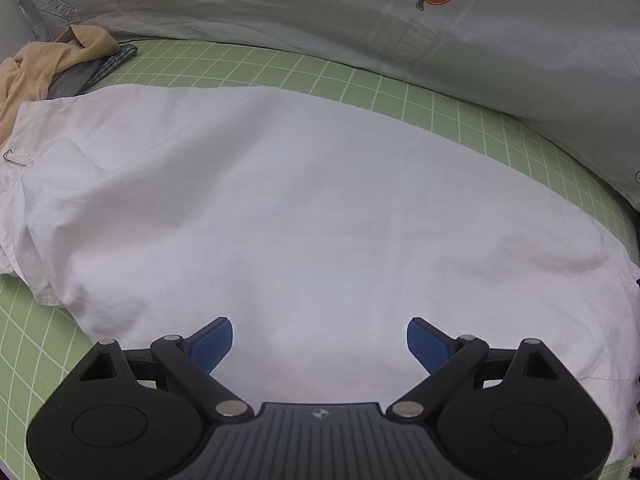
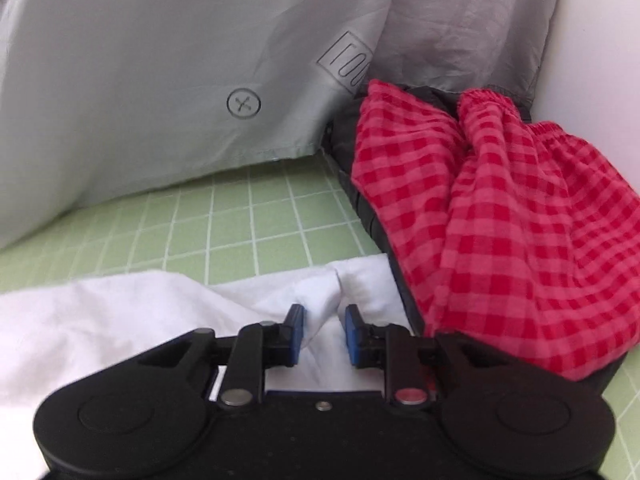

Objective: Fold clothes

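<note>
White garment (image 1: 304, 216) spread flat across the middle of the left wrist view, on a green gridded mat (image 1: 460, 120). Left gripper (image 1: 319, 345) low in the frame over its near edge, blue fingers wide apart, nothing between them. Right gripper (image 2: 324, 334) at lower centre, fingers narrowed around a raised fold of the white cloth (image 2: 120, 312). Red checked cloth (image 2: 500, 220) heaped at right; grey printed sheet (image 2: 140, 80) behind. Beige cloth (image 1: 44, 64) bunched upper left.
</note>
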A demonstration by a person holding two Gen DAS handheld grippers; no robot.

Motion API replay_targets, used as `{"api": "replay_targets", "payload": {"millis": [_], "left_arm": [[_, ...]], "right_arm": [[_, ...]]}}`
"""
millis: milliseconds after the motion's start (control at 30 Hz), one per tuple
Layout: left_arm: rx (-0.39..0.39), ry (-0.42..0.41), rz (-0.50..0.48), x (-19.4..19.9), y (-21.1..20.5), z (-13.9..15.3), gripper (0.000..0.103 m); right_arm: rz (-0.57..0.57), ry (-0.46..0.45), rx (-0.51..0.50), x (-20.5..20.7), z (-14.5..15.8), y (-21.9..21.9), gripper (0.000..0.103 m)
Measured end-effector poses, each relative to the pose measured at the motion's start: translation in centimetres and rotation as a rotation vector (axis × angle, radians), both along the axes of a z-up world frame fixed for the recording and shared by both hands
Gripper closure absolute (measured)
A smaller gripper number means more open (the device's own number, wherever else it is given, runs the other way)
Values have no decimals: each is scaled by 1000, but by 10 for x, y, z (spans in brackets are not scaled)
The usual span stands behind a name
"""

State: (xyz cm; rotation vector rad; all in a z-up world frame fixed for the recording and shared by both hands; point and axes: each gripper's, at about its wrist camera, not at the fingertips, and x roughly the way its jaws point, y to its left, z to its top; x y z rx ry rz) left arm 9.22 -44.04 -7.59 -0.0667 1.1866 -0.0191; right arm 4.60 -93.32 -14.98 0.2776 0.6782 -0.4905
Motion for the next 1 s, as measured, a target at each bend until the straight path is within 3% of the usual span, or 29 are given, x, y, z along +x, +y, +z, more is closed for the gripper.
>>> {"api": "replay_targets", "payload": {"millis": [133,300,367,400,433,567,800,1000], "left_arm": [[-2,-11,-6,-1,1,4,9],[-20,-49,22,-8,12,16,9],[-30,-79,41,-14,21,24,9],[-36,-94,52,-17,25,28,9],[-44,-105,63,-20,30,31,9],[-87,-140,107,-35,52,42,9],[-167,-166,135,-65,93,51,9],[-174,-173,99,-87,129,55,9]], "right_arm": [[-47,-29,-62,-7,11,-8,85],[-88,109,-97,13,-7,0,75],[-72,125,-75,14,1,6,54],[-64,107,-66,10,8,14,27],[-56,81,-58,3,15,22,7],[-23,-25,-12,-41,40,78,0],[40,-64,219,-117,32,184,0],[118,-26,208,-149,39,262,0]]}}
